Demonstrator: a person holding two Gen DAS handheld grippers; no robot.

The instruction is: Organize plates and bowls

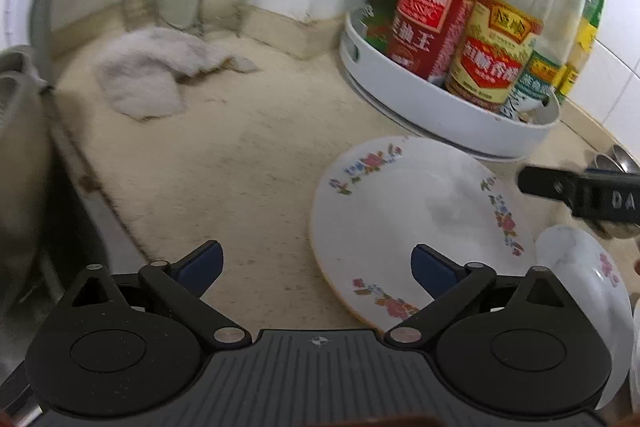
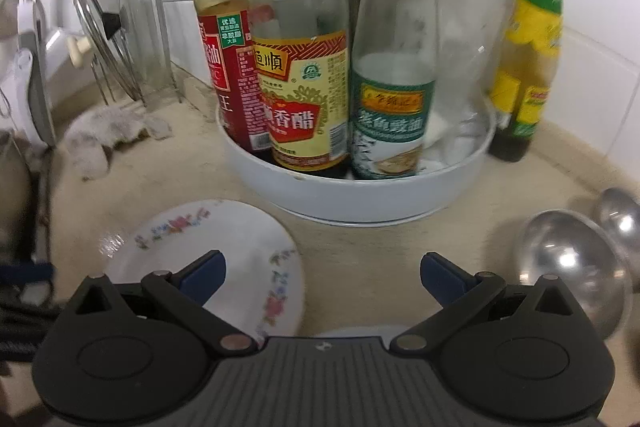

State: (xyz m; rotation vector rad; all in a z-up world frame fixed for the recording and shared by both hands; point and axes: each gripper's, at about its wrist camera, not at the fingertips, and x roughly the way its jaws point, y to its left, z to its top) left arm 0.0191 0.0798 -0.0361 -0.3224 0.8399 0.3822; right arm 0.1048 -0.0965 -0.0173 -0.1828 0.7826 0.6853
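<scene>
Left wrist | both fingers wide apart, empty | floral plate (image 1: 408,223) just beside white turntable (image 1: 440,115) | bare counter (image 1: 240,163) leftward

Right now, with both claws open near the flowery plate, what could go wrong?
1. The white floral-rimmed plate lies flat on the beige counter, so a claw may slip trying to get under its rim.
2. The white round tray of sauce bottles stands just behind the plate; a lifted plate might knock it.
3. The small white floral bowl sits close beside the plate and could get bumped.
</scene>
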